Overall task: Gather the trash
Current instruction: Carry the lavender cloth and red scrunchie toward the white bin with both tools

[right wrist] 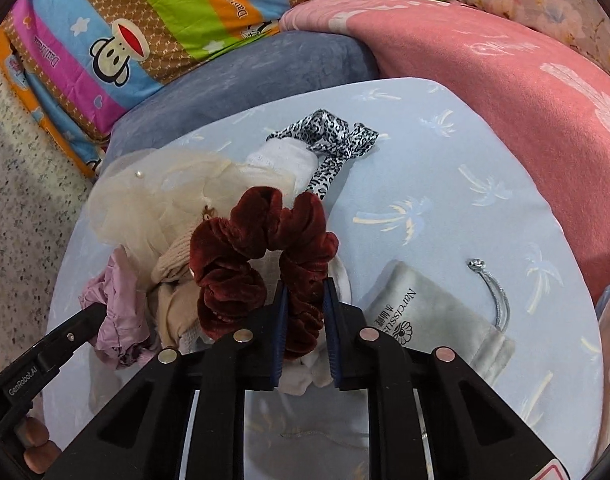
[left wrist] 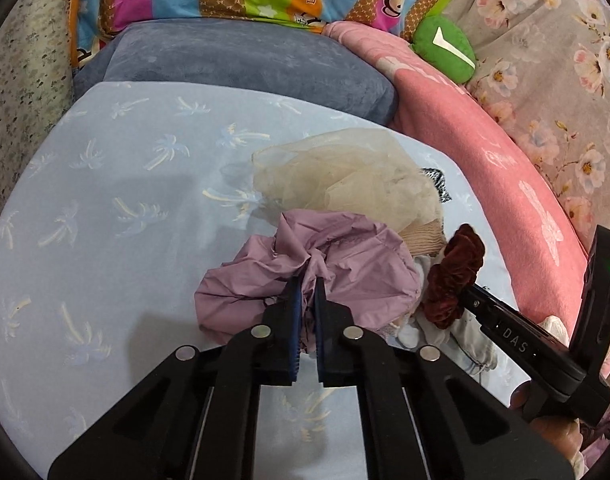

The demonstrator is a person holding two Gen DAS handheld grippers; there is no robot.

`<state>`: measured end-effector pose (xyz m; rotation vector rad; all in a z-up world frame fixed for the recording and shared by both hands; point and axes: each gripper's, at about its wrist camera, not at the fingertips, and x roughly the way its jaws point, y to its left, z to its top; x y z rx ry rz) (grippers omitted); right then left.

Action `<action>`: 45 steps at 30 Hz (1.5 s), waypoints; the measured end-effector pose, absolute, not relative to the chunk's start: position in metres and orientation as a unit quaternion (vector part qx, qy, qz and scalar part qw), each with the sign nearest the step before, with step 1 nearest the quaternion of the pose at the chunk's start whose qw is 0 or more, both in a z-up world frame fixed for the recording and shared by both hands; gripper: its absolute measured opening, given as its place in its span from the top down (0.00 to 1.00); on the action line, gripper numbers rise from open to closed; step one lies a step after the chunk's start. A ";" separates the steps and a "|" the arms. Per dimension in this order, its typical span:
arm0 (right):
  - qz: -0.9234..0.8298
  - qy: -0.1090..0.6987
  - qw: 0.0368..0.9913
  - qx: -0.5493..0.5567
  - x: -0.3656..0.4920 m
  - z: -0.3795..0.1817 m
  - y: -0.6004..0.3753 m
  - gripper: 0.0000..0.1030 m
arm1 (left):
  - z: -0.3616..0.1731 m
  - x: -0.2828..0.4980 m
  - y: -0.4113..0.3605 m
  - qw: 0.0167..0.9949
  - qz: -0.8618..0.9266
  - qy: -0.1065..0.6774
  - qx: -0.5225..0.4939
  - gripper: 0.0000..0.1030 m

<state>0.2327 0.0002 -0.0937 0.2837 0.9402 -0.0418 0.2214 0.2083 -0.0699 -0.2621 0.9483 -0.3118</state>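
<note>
Purple crinkly cloth (left wrist: pixel 305 276) sits in a pile on the light blue bench (left wrist: pixel 105 200), and the left tool (left wrist: pixel 309 284) pinches it tight. The right tool (right wrist: pixel 305 292) pinches a dark red velvet scrunchie (right wrist: pixel 261 256) just beside it.

R gripper (right wrist: pixel 303 292) clamped on dark-red velvet scrunchie (right wrist: pixel 261 256) over clothes pile; grey velvet pouch (right wrist: pixel 433 320) just beside, on pale-blue palm-print sheet (right wrist: pixel 445 168)
</note>
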 end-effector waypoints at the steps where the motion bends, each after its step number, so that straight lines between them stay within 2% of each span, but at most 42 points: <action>1: -0.020 0.447 0.884 0.138 0.229 -0.089 -0.002 0.86 | -0.066 0.221 0.207 0.872 -0.151 0.450 -0.124 0.95; 14: -0.018 0.374 0.914 0.155 0.170 -0.011 -0.029 0.87 | -0.001 0.186 0.171 0.896 -0.186 0.391 -0.098 0.96; 24: -0.042 0.318 0.932 0.167 0.105 0.040 -0.081 0.87 | 0.032 0.149 0.113 0.900 -0.238 0.360 -0.066 0.96; 45: -0.161 0.284 0.919 0.220 -0.015 0.032 -0.229 0.87 | 0.045 0.080 -0.049 0.860 -0.372 0.349 0.022 0.96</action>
